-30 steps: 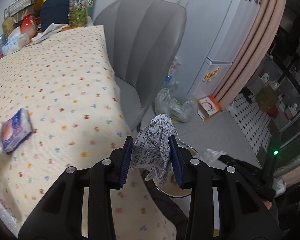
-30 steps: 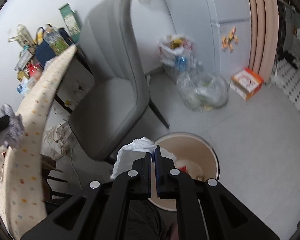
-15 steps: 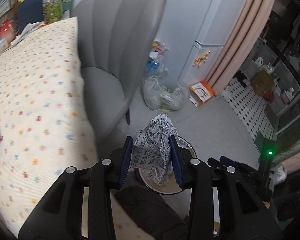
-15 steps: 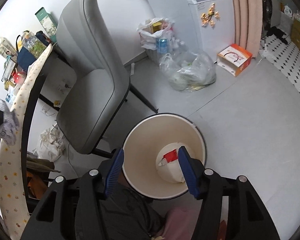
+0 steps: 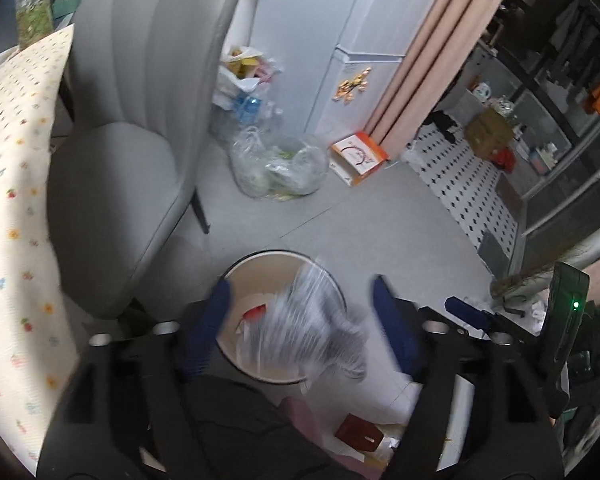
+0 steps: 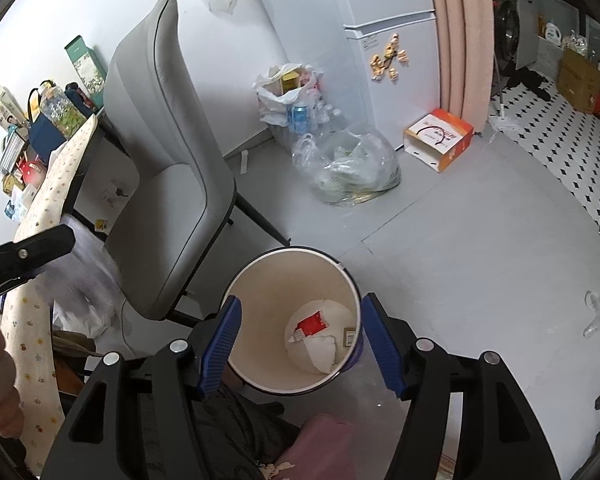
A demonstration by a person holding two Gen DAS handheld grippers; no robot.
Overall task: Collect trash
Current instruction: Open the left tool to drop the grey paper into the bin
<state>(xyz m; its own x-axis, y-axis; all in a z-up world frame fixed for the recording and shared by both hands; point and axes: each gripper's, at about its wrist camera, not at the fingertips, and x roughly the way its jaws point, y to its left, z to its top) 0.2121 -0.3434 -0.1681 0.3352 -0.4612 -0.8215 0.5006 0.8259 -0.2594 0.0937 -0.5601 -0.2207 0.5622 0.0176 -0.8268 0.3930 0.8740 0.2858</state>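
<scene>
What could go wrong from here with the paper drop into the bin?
1. The left gripper has just been opening; the blurred paper between its jaws sits over the bin's near rim, so it may fall on the floor.
2. The right gripper, also just opened and with nothing between its pads, hovers over the bin; the two grippers could bump.

The bin (image 6: 260, 280) is cream inside with a dark rim; in it lie white paper (image 6: 320, 350) and a red wrapper (image 6: 311, 323). The crumpled paper (image 5: 308, 320) is white with fine black print. The left hand-held gripper (image 5: 300, 320) and the right hand-held gripper (image 6: 300, 340) are black with blue pads. The chair (image 6: 172, 184) is plain grey. The table (image 5: 12, 208) wears a cream cloth dotted with small coloured flowers. The curtain (image 6: 460, 36) is pink, the box (image 6: 438, 138) orange and white, the floor (image 6: 460, 260) pale grey.
</scene>
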